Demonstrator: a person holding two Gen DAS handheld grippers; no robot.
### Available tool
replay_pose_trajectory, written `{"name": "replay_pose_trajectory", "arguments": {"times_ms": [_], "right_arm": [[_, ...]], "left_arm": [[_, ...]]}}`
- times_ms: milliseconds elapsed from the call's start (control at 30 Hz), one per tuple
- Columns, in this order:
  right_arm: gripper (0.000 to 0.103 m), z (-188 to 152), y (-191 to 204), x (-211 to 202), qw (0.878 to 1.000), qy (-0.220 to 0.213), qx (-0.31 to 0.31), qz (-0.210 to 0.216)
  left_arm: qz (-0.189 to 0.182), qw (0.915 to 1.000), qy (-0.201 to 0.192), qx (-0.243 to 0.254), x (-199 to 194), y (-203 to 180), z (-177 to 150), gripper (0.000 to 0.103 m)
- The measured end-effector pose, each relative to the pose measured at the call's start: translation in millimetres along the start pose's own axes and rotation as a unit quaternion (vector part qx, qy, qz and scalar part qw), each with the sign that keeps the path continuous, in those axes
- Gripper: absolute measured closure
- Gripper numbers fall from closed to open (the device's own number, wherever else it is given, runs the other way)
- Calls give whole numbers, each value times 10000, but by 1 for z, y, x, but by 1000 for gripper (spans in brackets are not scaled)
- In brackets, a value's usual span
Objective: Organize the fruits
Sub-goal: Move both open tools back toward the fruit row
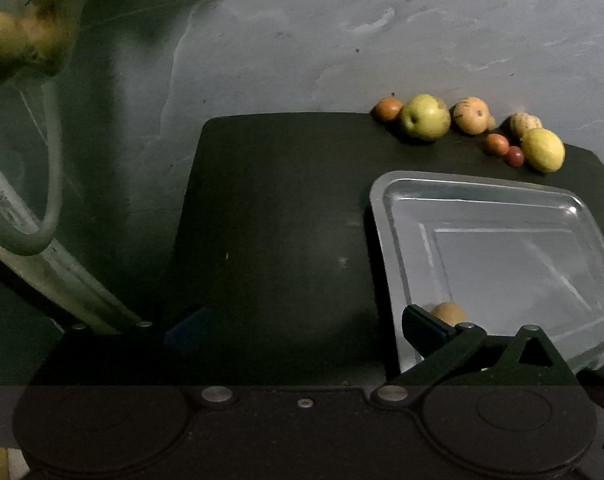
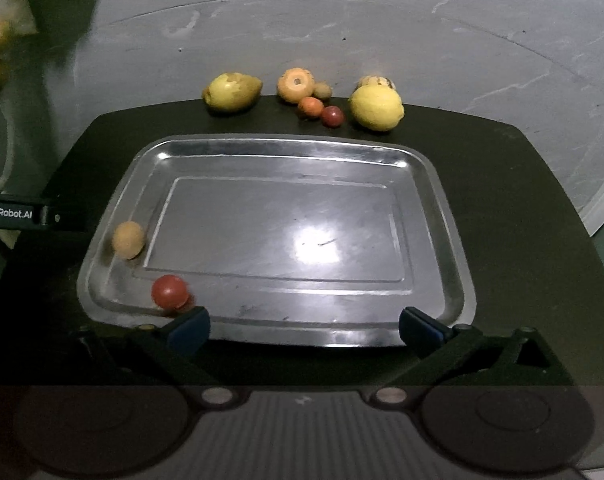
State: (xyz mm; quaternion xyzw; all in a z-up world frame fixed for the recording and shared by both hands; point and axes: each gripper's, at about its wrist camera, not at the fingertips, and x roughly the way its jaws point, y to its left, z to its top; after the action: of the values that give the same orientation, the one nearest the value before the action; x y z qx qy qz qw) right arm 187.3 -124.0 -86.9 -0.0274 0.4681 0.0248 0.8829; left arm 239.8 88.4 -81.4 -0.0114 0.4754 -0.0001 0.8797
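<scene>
A silver metal tray (image 2: pixel 422 208) lies on a dark table (image 2: pixel 522 208). Two small fruits rest near its left edge: a tan one (image 2: pixel 129 240) and a red one (image 2: pixel 169 291). Along the table's far edge sit a yellow-green fruit (image 2: pixel 232 91), a ridged orange fruit (image 2: pixel 295 85), a small orange fruit (image 2: pixel 310 107), a dark red one (image 2: pixel 332 116) and a lemon (image 2: pixel 376 108). My right gripper (image 2: pixel 306 328) is open over the tray's near rim, holding nothing. My left gripper (image 1: pixel 306 326) is open and empty over bare table left of the tray (image 1: pixel 386 216); the tan fruit (image 1: pixel 448 314) shows behind its right finger.
The left gripper's casing (image 2: pixel 17 214) juts in at the left of the right wrist view. A clear bag with yellowish fruit (image 1: pixel 25 32) hangs at the upper left. A grey hose (image 1: pixel 49 184) curves down left of the table. Grey wall lies behind the fruit row.
</scene>
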Motion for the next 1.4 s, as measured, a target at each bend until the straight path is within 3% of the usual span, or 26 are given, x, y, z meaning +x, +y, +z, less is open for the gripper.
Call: {"name": "replay_pose_trajectory", "arguments": {"times_ms": [200, 533, 933, 1267, 1400], "right_arm": [[0, 7, -13, 9, 9999, -35, 75, -77], [0, 24, -29, 27, 9997, -97, 156, 166], [0, 48, -36, 43, 9968, -383, 0, 707], [0, 68, -42, 62, 9952, -487, -232, 822], [0, 83, -37, 70, 9926, -723, -689, 688]], "left_arm": [[228, 9997, 75, -64, 7, -6, 8, 1], [396, 9991, 114, -126, 12, -20, 24, 1], [301, 9995, -35, -86, 28, -50, 54, 1], [214, 9993, -288, -98, 45, -70, 88, 1], [-89, 9986, -513, 63, 53, -76, 107, 1]]}}
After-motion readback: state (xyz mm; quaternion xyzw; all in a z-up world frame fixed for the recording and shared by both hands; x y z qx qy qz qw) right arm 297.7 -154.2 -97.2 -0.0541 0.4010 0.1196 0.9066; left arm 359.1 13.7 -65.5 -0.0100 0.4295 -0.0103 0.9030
